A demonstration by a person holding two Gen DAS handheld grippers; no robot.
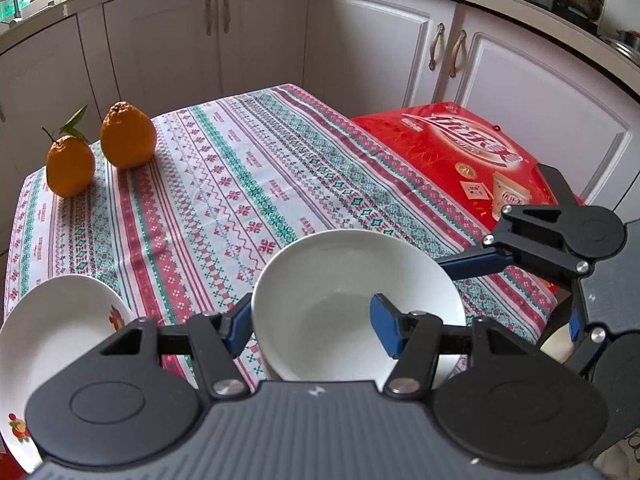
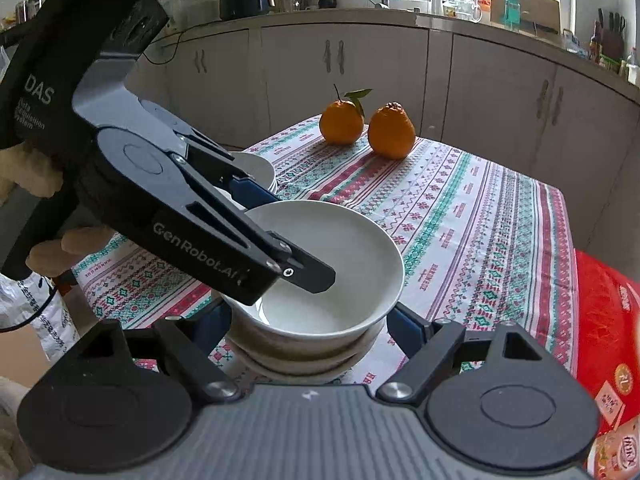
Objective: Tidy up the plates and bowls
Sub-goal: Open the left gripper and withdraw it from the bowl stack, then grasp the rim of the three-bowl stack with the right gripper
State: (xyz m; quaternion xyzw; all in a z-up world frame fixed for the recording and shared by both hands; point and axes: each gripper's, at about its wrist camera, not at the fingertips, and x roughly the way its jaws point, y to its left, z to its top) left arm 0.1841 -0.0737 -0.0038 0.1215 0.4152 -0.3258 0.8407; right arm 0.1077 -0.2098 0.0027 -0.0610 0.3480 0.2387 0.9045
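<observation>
A white bowl [image 1: 352, 300] [image 2: 332, 264] sits on top of a stack of bowls [image 2: 312, 356] on the patterned tablecloth. My left gripper [image 1: 312, 328] [image 2: 288, 236] straddles the bowl's near rim, one blue pad outside and one inside, shut on it. My right gripper [image 2: 308, 328] is open, its blue pads on either side of the stack's base; it also shows in the left wrist view [image 1: 520, 292]. A white plate with a red motif [image 1: 60, 340] lies at the left, seen behind the left gripper in the right wrist view [image 2: 256, 168].
Two oranges [image 1: 100, 148] [image 2: 368, 124] stand at the table's far corner. A red gift box [image 1: 460, 156] [image 2: 608, 340] lies beside the table's right edge. White kitchen cabinets [image 1: 360, 40] surround the table [image 1: 224, 184].
</observation>
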